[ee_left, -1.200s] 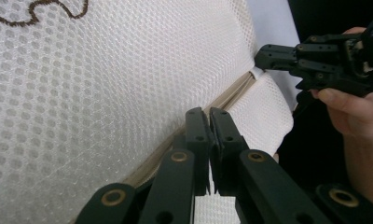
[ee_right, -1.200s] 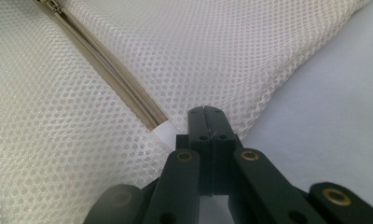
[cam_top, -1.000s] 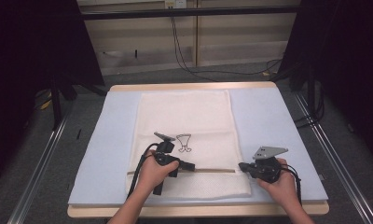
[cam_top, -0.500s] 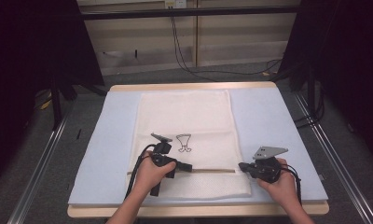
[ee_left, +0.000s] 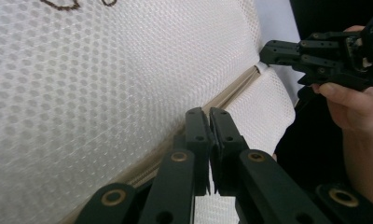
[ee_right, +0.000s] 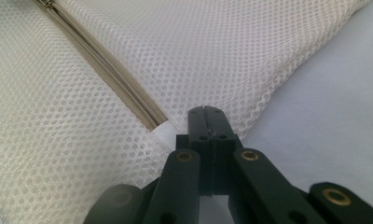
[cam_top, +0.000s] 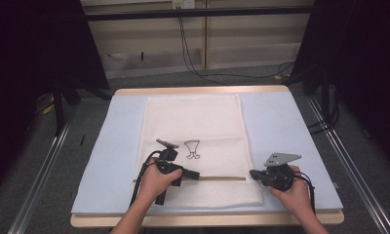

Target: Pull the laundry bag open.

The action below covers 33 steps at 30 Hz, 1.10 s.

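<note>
Jaws of both grippers are pressed together. Left gripper (ee_left: pixel 208 116) sits at the zipper (cam_top: pixel 222 178) line of the white mesh bag (cam_top: pixel 193 122), mid-length; whether it pinches the slider cannot be told. Right gripper (ee_right: pixel 207 112) nips the bag's mesh just beside the zipper's end tab (ee_right: pixel 163 133). Bag lies flat on the blue mat (cam_top: pixel 281 122) (near edge toward the person). Best practice, likely: right keeps the end taut, left draws straight along the zipper, low and steady, no lifting.

White mesh-cloth bag (cam_top: pixel 193 131), beige zip tape (ee_right: pixel 105 70); matt black plastic fingers (ee_right: pixel 208 135); smooth pale-blue mat (cam_top: pixel 281 122)
</note>
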{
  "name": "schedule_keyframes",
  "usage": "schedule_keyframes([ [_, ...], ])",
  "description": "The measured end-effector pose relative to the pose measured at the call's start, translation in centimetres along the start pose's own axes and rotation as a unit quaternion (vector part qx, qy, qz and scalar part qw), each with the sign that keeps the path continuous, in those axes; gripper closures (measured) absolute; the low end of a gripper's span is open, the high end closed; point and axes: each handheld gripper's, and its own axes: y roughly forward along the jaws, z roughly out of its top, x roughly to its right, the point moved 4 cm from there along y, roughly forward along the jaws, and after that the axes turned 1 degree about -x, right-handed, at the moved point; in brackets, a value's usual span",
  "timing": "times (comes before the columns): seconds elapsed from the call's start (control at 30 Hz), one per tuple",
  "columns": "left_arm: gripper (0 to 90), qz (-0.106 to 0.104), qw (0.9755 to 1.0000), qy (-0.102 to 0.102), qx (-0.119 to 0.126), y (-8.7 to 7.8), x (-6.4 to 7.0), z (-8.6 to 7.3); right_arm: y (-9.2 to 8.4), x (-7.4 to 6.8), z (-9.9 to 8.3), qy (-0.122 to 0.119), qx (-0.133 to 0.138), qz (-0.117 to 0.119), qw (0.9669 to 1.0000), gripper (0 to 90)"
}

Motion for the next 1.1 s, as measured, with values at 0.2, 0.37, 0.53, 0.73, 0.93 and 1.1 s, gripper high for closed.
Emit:
schedule_keyframes([
  [0.2, 87.3, -0.008, 1.0, 0.0, 0.002, -0.4, -0.1, 0.0, 0.0, 0.0, 0.0, -0.001, 0.001, 0.002, 1.0, 90.0],
  [0.37, 87.3, -0.005, 1.0, 0.001, 0.0, -0.4, -0.3, 0.0, 0.0, 0.0, 0.0, 0.002, 0.001, 0.002, 1.0, 90.0],
  [0.53, 87.4, -0.008, 1.0, 0.0, -0.001, -0.4, -0.3, 0.0, 0.0, 0.0, 0.0, 0.003, 0.0, 0.002, 1.0, 90.0],
  [0.73, 87.3, -0.011, 0.9999, -0.004, -0.002, -0.6, -0.5, -0.1, 0.0, 0.1, 0.0, 0.005, 0.0, 0.003, 1.0, 90.0],
  [0.93, 87.3, -0.006, 1.0, -0.004, -0.001, -0.7, -0.4, 0.0, 0.0, 0.1, 0.0, 0.005, 0.001, 0.002, 1.0, 90.0],
  [1.1, 87.4, -0.01, 0.9999, -0.004, 0.003, -1.2, -0.4, -0.1, 0.0, 0.1, 0.0, 0.005, 0.0, 0.005, 1.0, 90.0],
])
